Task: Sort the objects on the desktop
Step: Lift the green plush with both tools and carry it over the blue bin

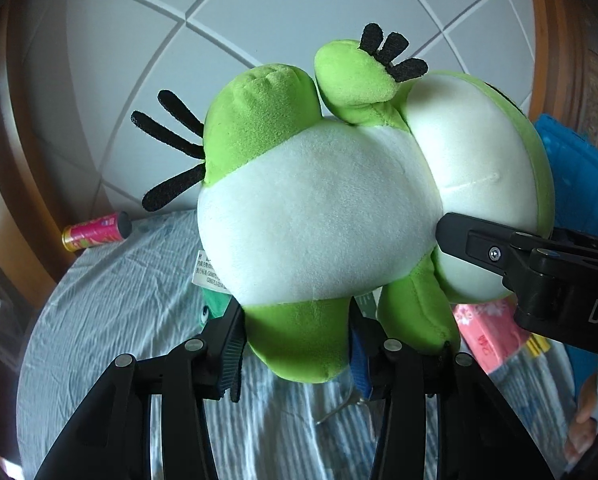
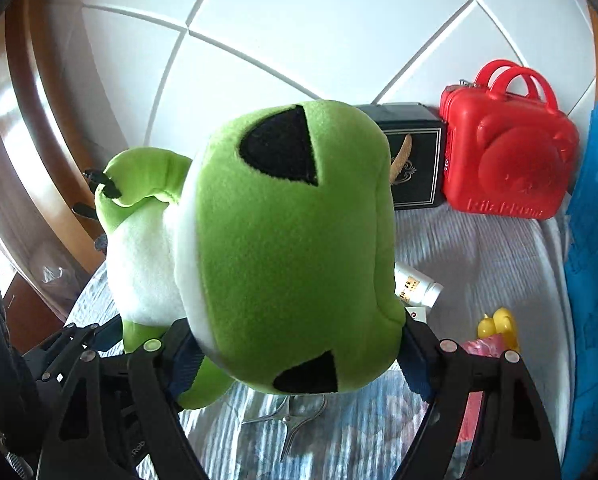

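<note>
Plush frog (image 1: 319, 216) fills both views, lifted off the striped cloth (image 1: 111, 300). Left gripper (image 1: 297, 344) pinches a leg at 6 o'clock; right gripper (image 2: 299, 344) clamps the head. Red case (image 2: 507, 148) at 2 o'clock. Risk: soft plush slips if the grippers pull apart.

The plush frog (image 2: 283, 240) I'm gripping is blocking most of the cloth-covered table (image 2: 479, 248) and half-hiding a black box (image 2: 417, 156) at its far edge. The frog's sewn tag (image 1: 207, 270) is showing print too small for me to read. A blue item (image 2: 595, 280) is running off the right edge.
</note>
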{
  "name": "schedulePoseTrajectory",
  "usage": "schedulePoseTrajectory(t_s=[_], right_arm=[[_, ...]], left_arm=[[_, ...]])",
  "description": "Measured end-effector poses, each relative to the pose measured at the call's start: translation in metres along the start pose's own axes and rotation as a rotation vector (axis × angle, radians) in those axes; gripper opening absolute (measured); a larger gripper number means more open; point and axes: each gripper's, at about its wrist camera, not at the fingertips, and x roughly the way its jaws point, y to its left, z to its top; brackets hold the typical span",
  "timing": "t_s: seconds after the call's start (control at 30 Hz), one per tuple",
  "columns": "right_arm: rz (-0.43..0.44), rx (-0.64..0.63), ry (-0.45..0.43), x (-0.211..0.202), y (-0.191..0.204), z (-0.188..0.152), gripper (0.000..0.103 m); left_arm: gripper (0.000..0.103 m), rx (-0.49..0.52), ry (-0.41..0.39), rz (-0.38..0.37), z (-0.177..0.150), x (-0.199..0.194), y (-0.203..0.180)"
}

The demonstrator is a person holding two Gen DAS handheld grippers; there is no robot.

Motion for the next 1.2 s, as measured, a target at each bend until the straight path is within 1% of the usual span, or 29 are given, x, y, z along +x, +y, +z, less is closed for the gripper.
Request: schedulePoseTrajectory(t_s=[0.13, 0.27, 0.4, 0.53, 0.7, 0.87, 0.93, 1.0, 1.1, 1.17, 1.2], right_arm=[[-0.012, 0.027, -0.053, -0.052, 0.010, -0.004, 0.081], [-0.068, 0.060, -0.127, -0.116, 0.017, -0.008, 0.081], [-0.155, 0.094, -0.197, -0.190, 0.013, -0.016, 0.081], [-0.237, 0.117, -0.257, -0.258, -0.009, -0.021, 0.081], [-0.316, 0.123, -0.314, -0.332, -0.062, -0.028, 0.081], [-0.354, 0.100, -0.374, -0.404, -0.137, -0.032, 0.081], [-0.362, 0.085, -0.378, -0.430, -0.170, -0.030, 0.081], [-0.374, 0.071, -0.375, -0.449, -0.203, -0.027, 0.081], [-0.369, 0.073, -0.359, -0.463, -0.249, -0.023, 0.081], [-0.363, 0.084, -0.352, -0.464, -0.274, -0.023, 0.081], [-0.360, 0.091, -0.348, -0.463, -0.286, -0.024, 0.082]], left_arm=[[0.045, 0.037, -0.058, -0.023, 0.004, -0.049, -0.010], [0.045, 0.081, -0.119, -0.088, 0.008, -0.100, -0.028], [0.045, 0.122, -0.176, -0.179, 0.014, -0.147, -0.061], [0.045, 0.155, -0.223, -0.255, 0.022, -0.180, -0.108], [0.046, 0.185, -0.266, -0.320, 0.035, -0.211, -0.186], [0.046, 0.169, -0.312, -0.333, 0.048, -0.230, -0.285], [0.047, 0.170, -0.308, -0.328, 0.055, -0.233, -0.326], [0.047, 0.168, -0.298, -0.318, 0.061, -0.231, -0.358], [0.048, 0.173, -0.268, -0.311, 0.065, -0.239, -0.409], [0.051, 0.183, -0.254, -0.302, 0.067, -0.234, -0.426], [0.056, 0.187, -0.247, -0.299, 0.067, -0.234, -0.433]])
